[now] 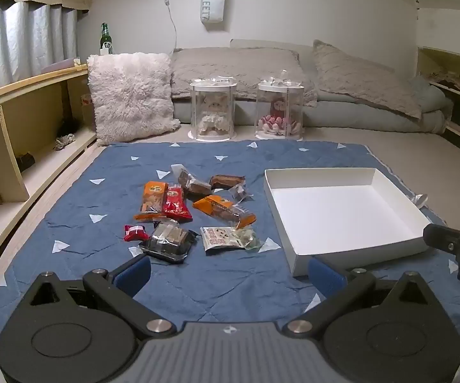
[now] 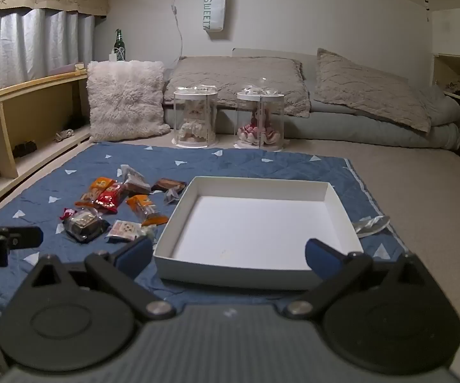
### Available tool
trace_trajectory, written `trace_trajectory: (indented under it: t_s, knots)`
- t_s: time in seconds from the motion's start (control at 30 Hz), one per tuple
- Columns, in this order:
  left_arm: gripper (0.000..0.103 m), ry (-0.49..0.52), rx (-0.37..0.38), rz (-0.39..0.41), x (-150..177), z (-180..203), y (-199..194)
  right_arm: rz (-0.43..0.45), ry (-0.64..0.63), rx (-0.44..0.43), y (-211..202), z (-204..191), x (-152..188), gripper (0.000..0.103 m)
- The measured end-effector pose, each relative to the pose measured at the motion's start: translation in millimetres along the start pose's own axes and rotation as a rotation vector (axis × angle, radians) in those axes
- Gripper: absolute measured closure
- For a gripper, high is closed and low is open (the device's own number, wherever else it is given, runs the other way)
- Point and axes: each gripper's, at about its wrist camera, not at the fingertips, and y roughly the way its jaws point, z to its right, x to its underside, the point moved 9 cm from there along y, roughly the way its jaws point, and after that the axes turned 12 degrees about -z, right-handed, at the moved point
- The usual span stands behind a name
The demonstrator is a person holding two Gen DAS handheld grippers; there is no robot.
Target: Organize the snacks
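Several wrapped snacks lie scattered on a blue mat [image 1: 198,281]: an orange packet [image 1: 153,198], a red packet [image 1: 175,206], a black tray pack [image 1: 168,241], a white pouch [image 1: 222,237] and brown cakes [image 1: 226,181]. A shallow white box [image 1: 341,210] sits to their right, with nothing in it. My left gripper [image 1: 230,274] hovers open just short of the snacks, nothing between its blue pads. In the right wrist view the right gripper [image 2: 228,253] stands open in front of the box's [image 2: 255,223] near wall, snacks [image 2: 115,207] to its left.
Two clear cylinders with dolls [image 1: 213,111] [image 1: 279,113] stand beyond the mat. A fluffy pillow [image 1: 131,95] and grey bedding [image 1: 325,79] lie behind. Wooden shelving [image 1: 22,134] lines the left side. A crumpled silver wrapper [image 2: 370,223] lies right of the box.
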Motion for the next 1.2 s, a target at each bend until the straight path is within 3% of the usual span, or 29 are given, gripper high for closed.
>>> trace_trajectory:
  t_s: [1.2]
  knots:
    - [0.0, -0.004, 0.002, -0.009, 0.6, -0.1, 0.3, -0.012, -0.003, 0.001, 1.0, -0.6, 2.8, 0.001]
